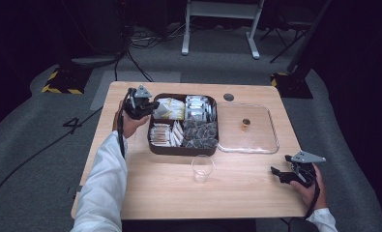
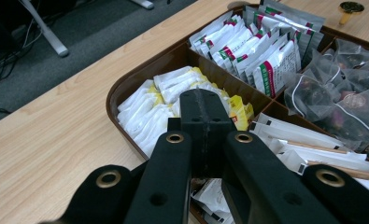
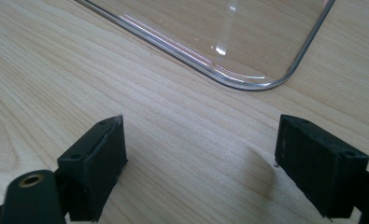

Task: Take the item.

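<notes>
Two grippers were at work at the table [image 1: 145,193]. The left gripper [image 2: 204,109] hung over the near-left compartment of the brown box [image 1: 152,145], its jaws pressed together above the white-and-yellow sachets [image 2: 147,109]; whether a sachet was nipped between the tips could not be told. In the high view that gripper [image 1: 150,107] sat at the box's left edge, over the far-left compartment as that camera saw it. The right gripper [image 3: 201,154] rested low over bare wood at the table's near right, jaws spread wide, with the corner of the clear lid [image 3: 247,84] just ahead.

The sachets looked light, thin and limp, packed upright and touching one another. A paper packet of that sort would probably bend rather than break, but its smooth skin could slip, and a neighbour might lift with it. The top edge, where one stood a little proud of the row, seemed the best place to pinch.

A clear cup [image 1: 202,169] stood upright near the box's front, apart from it, a likely place for a sachet.
</notes>
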Motion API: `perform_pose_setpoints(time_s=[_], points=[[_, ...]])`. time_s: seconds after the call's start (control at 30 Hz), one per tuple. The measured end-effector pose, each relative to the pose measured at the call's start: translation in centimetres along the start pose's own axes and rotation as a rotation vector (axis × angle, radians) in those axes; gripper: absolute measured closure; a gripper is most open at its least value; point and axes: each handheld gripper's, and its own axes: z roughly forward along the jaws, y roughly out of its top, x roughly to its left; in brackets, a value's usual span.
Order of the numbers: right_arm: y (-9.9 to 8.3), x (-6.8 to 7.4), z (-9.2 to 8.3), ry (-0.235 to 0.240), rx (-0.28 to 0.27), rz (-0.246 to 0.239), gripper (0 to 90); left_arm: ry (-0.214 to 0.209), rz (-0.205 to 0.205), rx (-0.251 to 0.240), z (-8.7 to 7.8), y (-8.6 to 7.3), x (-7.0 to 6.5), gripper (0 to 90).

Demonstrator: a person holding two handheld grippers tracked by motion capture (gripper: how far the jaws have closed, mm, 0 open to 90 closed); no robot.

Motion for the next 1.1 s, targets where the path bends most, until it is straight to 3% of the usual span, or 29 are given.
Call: perform_pose_setpoints(time_s=[0.27, 0.83, 1.1], points=[[0.0, 0.0, 0.0, 0.001, -0.001, 0.001, 16.9, 0.001, 0.002, -0.015, -1.4, 0.3, -0.2, 90.0], [0.0, 0.0, 0.0, 0.005, 0.001, 0.004, 16.9, -0.067, 0.005, -0.122, -4.8, 0.5, -2.0, 90.0], [0.0, -0.1, 0.0, 0.005, 0.001, 0.004, 17.0, -0.112, 0.031, -0.128, -5.5, 1.0, -3.6, 90.0]])
